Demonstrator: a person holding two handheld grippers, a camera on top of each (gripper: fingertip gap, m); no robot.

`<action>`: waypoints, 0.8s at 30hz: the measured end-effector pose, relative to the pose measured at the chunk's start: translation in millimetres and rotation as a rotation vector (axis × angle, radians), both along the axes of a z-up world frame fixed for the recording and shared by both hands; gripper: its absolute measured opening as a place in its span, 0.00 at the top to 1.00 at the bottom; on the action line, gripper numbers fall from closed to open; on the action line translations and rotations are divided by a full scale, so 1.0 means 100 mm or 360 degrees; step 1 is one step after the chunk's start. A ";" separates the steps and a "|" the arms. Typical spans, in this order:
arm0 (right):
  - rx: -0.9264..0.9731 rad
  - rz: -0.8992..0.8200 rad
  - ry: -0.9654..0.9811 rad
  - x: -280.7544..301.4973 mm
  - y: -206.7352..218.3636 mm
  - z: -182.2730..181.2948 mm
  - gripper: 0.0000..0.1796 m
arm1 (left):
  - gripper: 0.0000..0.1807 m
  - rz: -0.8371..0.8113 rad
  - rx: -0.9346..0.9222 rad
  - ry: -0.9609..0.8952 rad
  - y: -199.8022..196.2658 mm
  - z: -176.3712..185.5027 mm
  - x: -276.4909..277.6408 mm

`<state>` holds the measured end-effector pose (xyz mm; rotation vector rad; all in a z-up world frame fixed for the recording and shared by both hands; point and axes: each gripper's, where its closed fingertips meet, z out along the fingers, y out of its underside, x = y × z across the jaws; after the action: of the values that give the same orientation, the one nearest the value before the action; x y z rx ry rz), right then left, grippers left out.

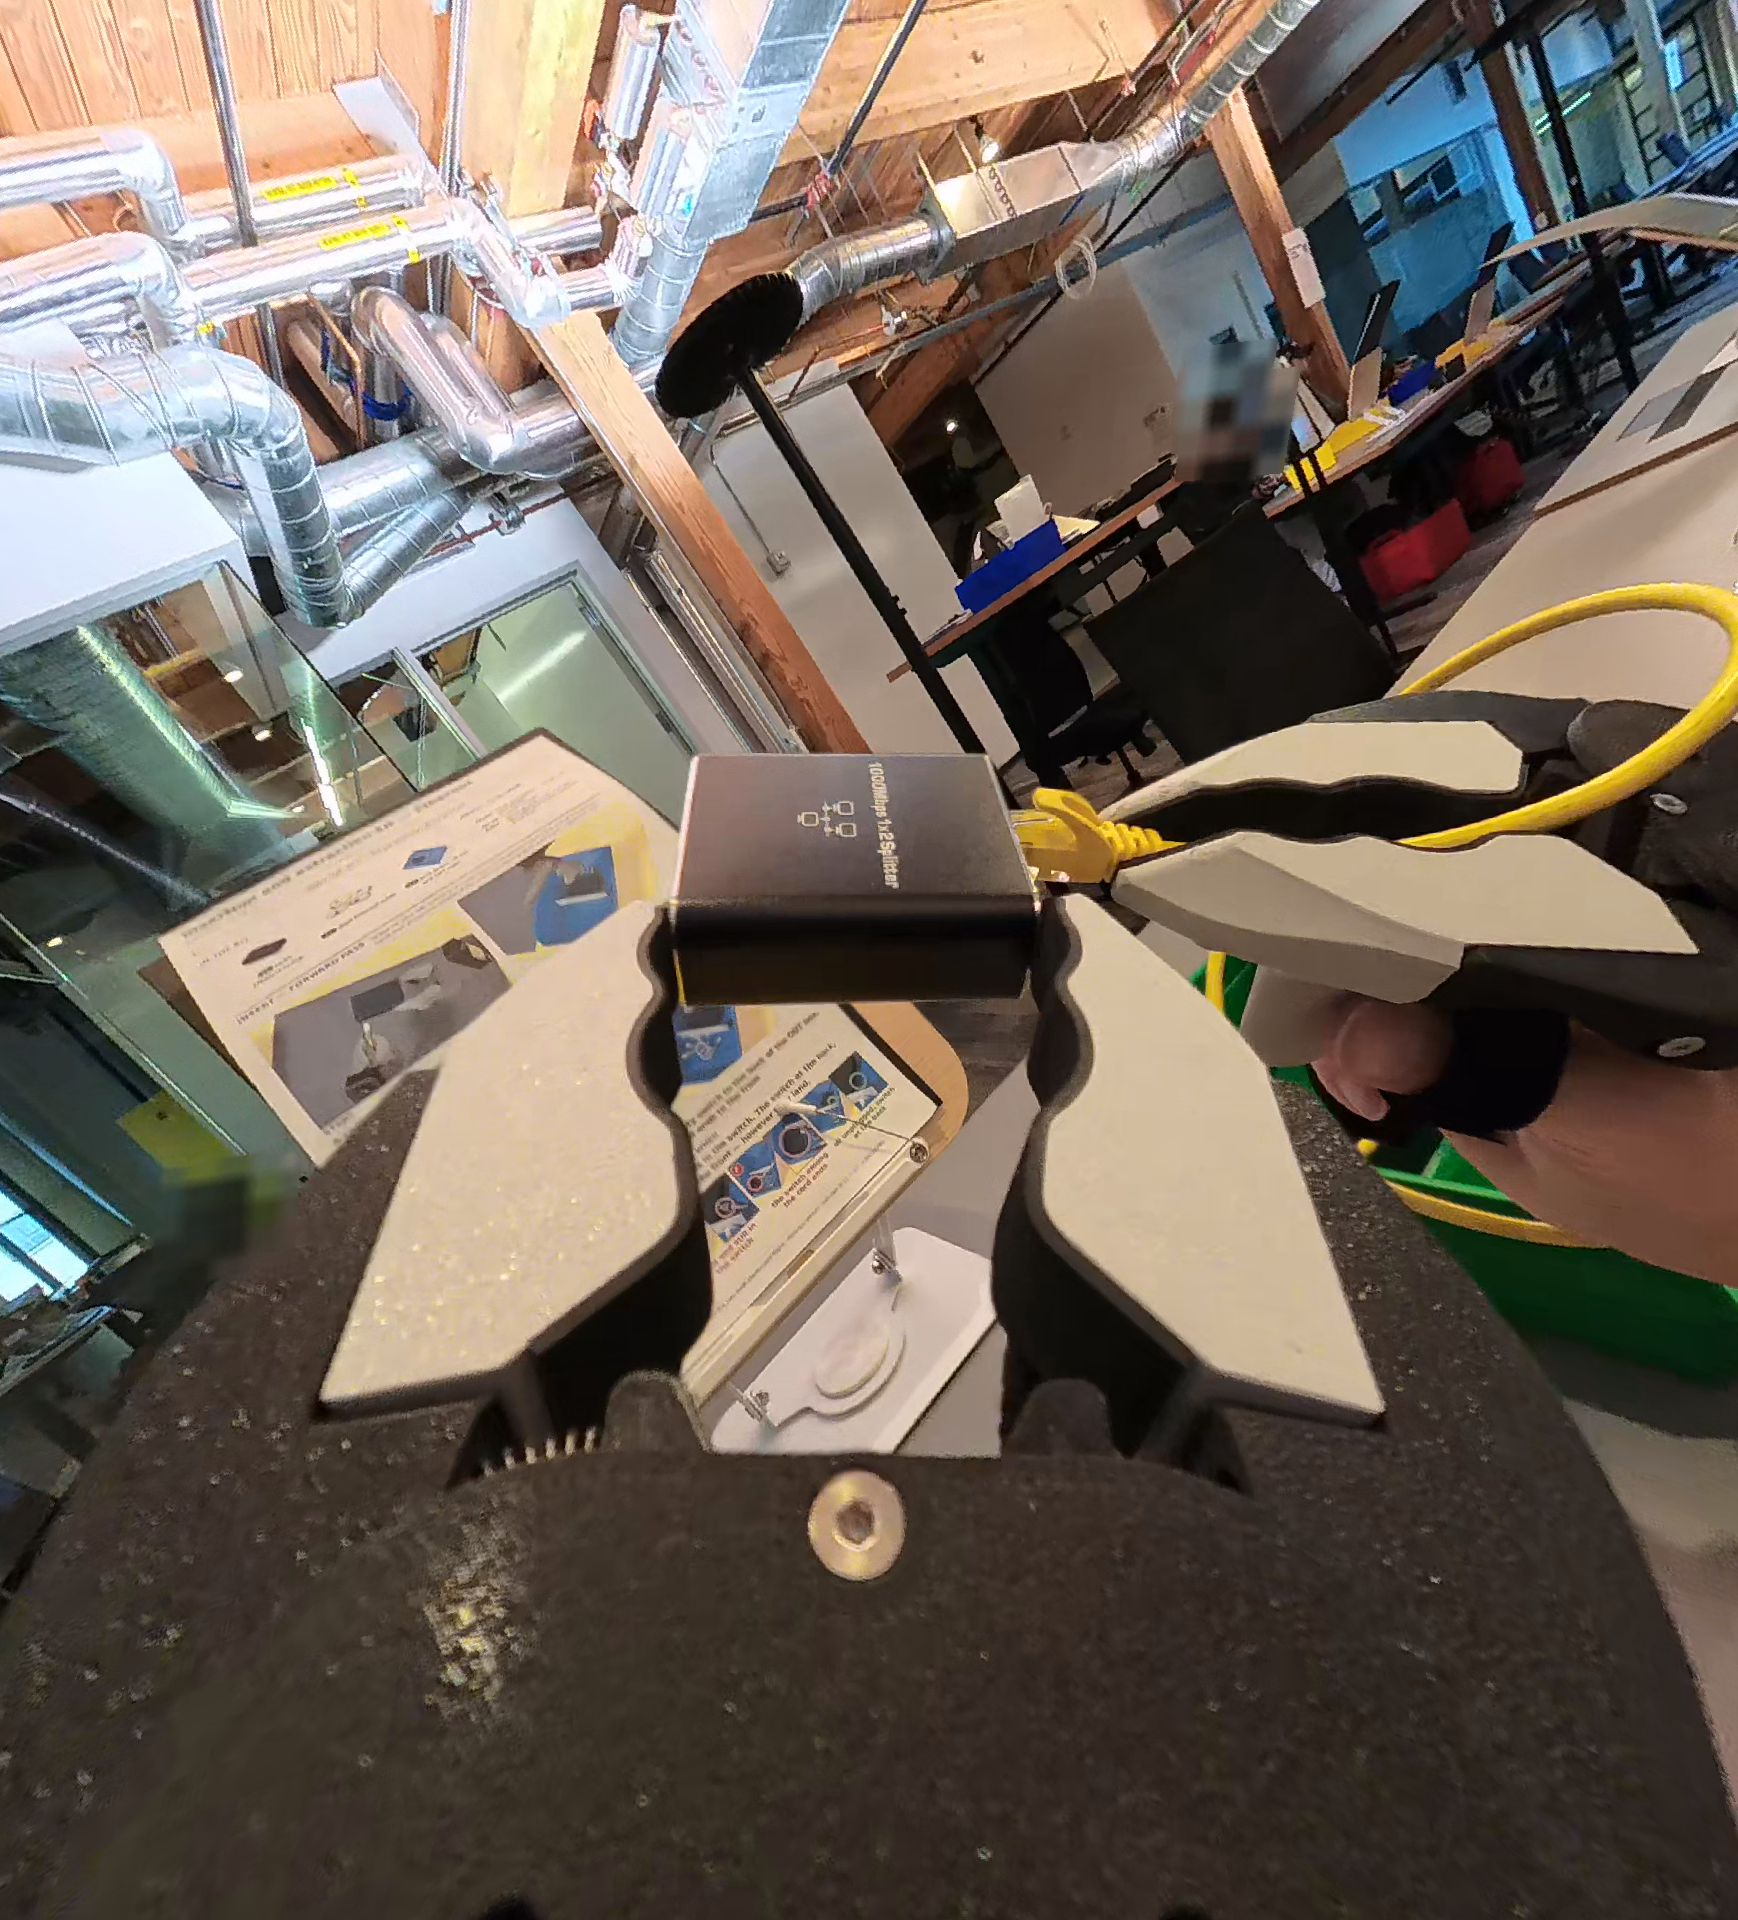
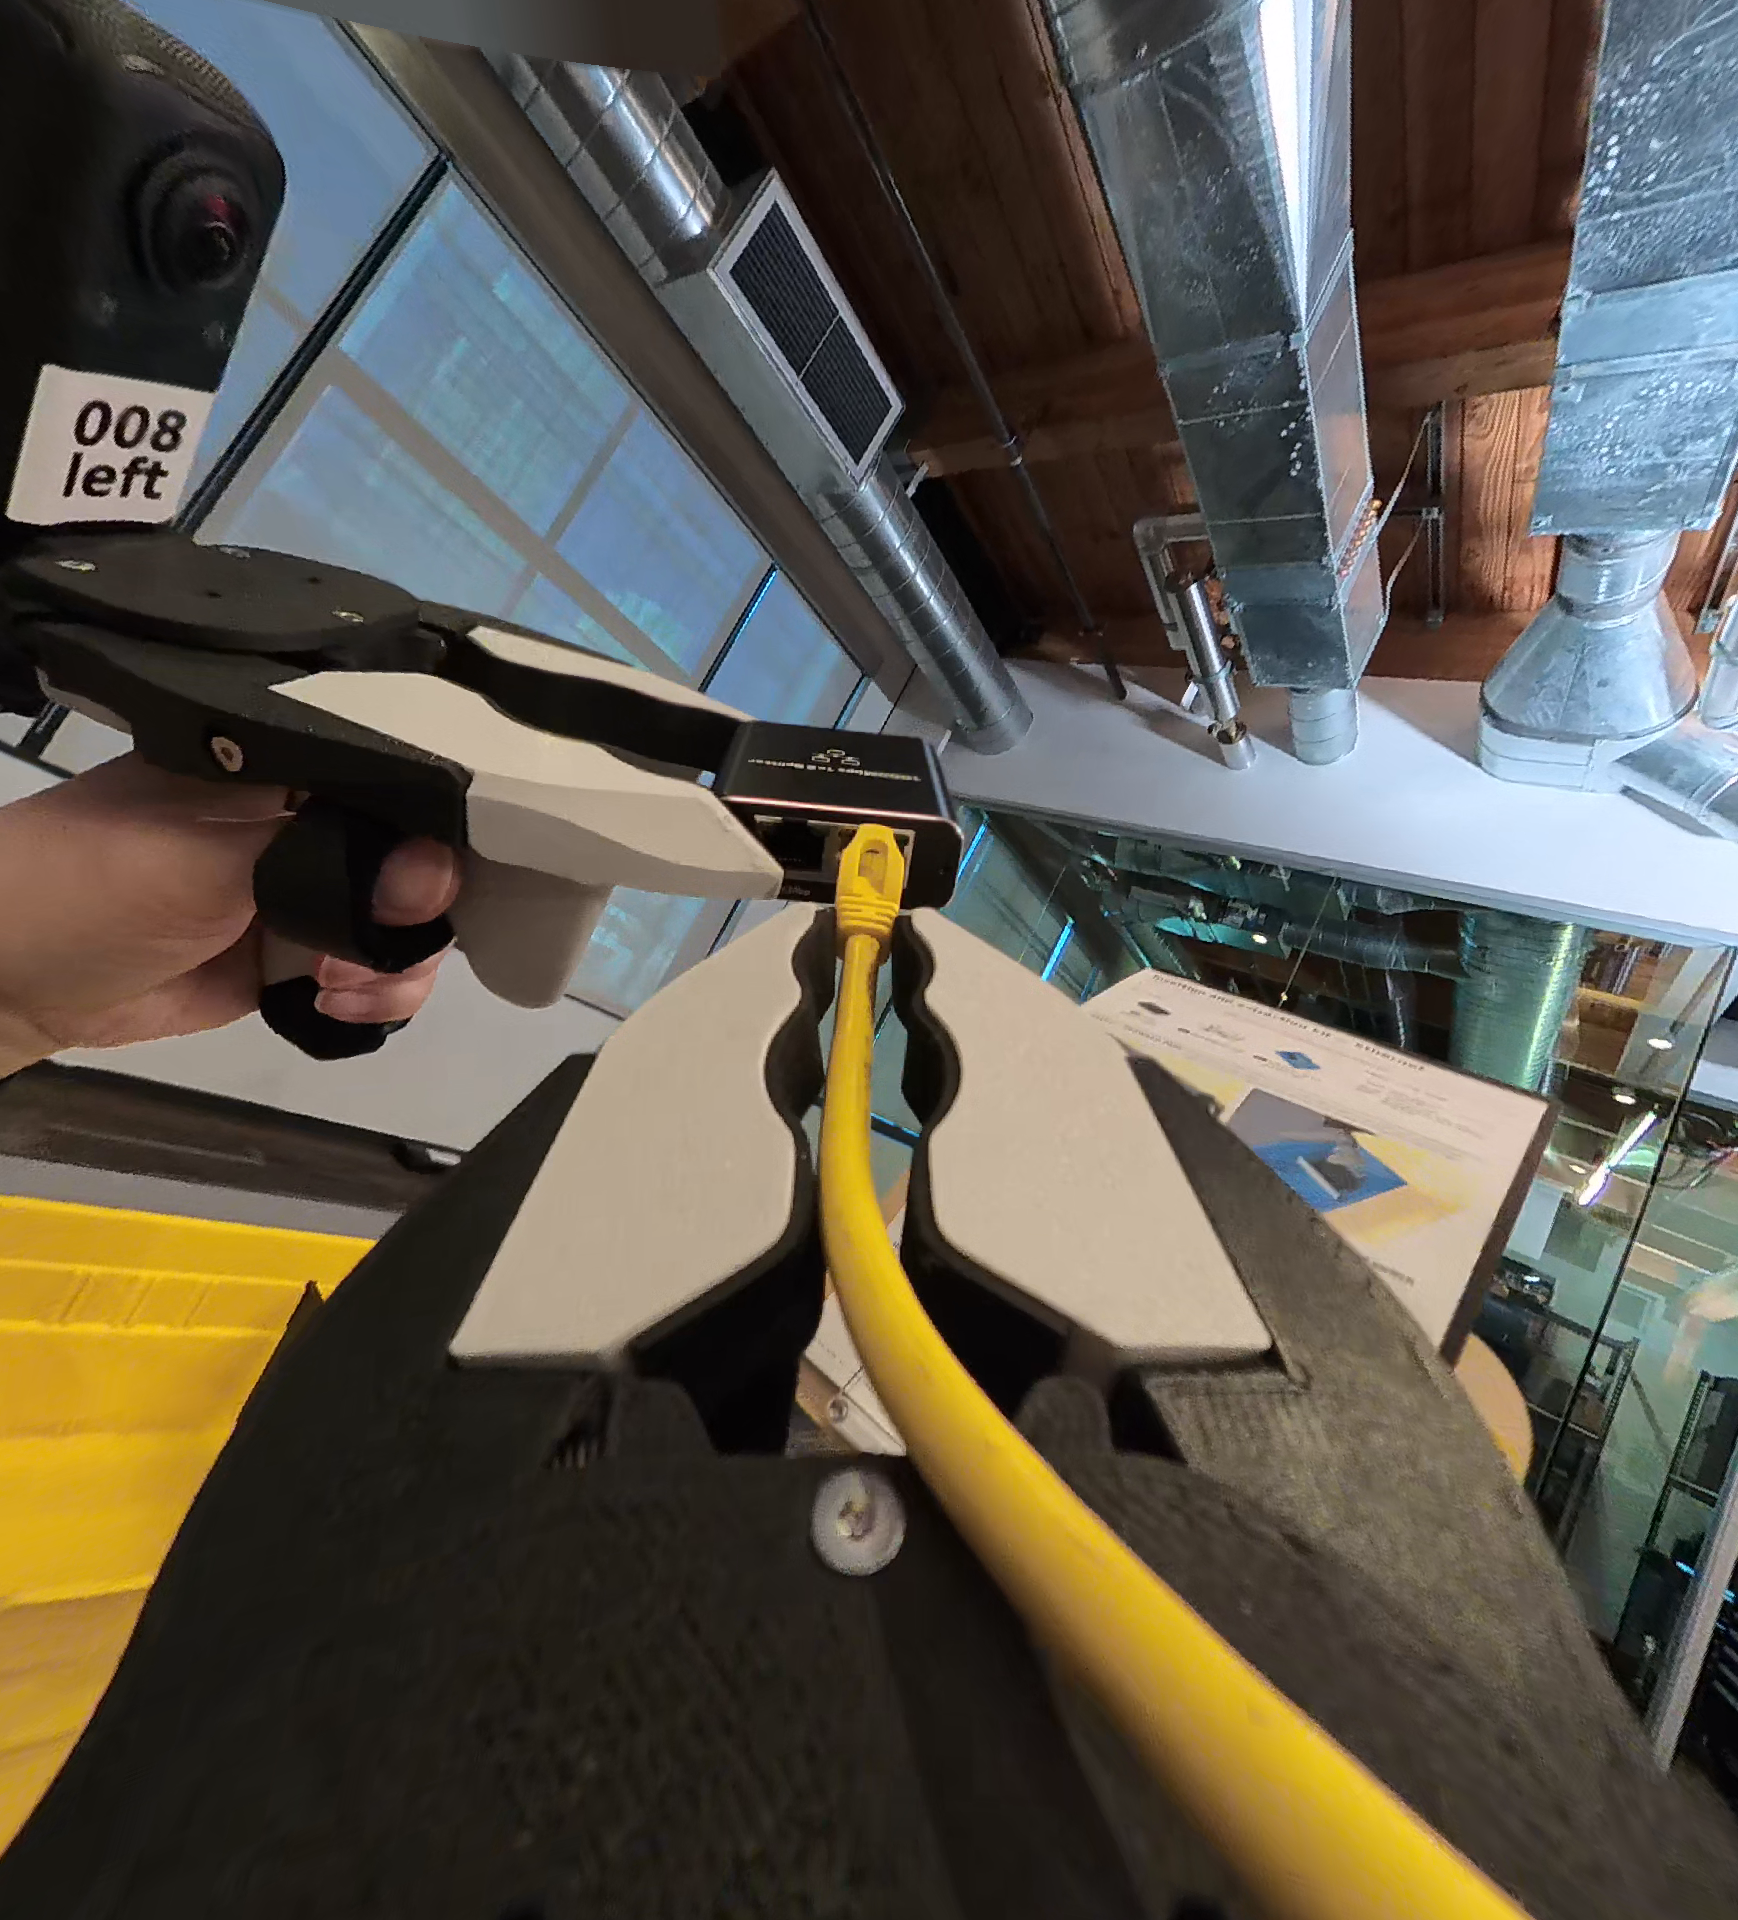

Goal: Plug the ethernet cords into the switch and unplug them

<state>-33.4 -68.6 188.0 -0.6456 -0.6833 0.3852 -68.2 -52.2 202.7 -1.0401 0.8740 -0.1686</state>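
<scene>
Workshop, exposed ducts overhead. Left gripper (image 1: 849,956) clenches the black switch (image 1: 849,847) aloft, steadying its ports; right gripper (image 2: 860,920) clamps the yellow cord (image 2: 849,1081) behind its seated plug (image 2: 870,857).

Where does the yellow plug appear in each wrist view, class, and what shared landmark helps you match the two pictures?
Left wrist view: the yellow plug sits right of centre, at the right edge of the black switch, ahead of the right gripper.
Right wrist view: the plug is at centre, in a port on the switch's front face, just beyond the fingers.
Shared landmark: the black switch, held by the left gripper.
</scene>
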 end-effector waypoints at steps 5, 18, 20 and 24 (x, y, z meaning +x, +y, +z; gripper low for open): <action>-0.0074 -0.0009 -0.0037 -0.04 0.10 -0.08 0.94 | 0.64 0.0001 -0.0059 0.0034 0.11 -0.12 -0.04; -0.0143 0.0037 -0.0080 -0.06 0.18 -0.17 0.94 | 0.65 -0.0002 -0.0086 0.0089 0.16 -0.21 -0.06; -0.0148 0.0083 -0.0081 -0.08 0.14 -0.14 0.94 | 0.64 -0.0119 -0.0075 0.0012 0.11 -0.16 -0.07; -0.0091 0.0113 -0.0061 -0.09 0.04 -0.09 0.94 | 0.62 -0.0253 -0.0019 -0.0075 0.01 -0.08 -0.04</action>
<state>-42.3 -64.7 179.3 -0.6857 -0.7353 0.4603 -71.9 -51.1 194.9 -0.9739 0.9140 -0.3311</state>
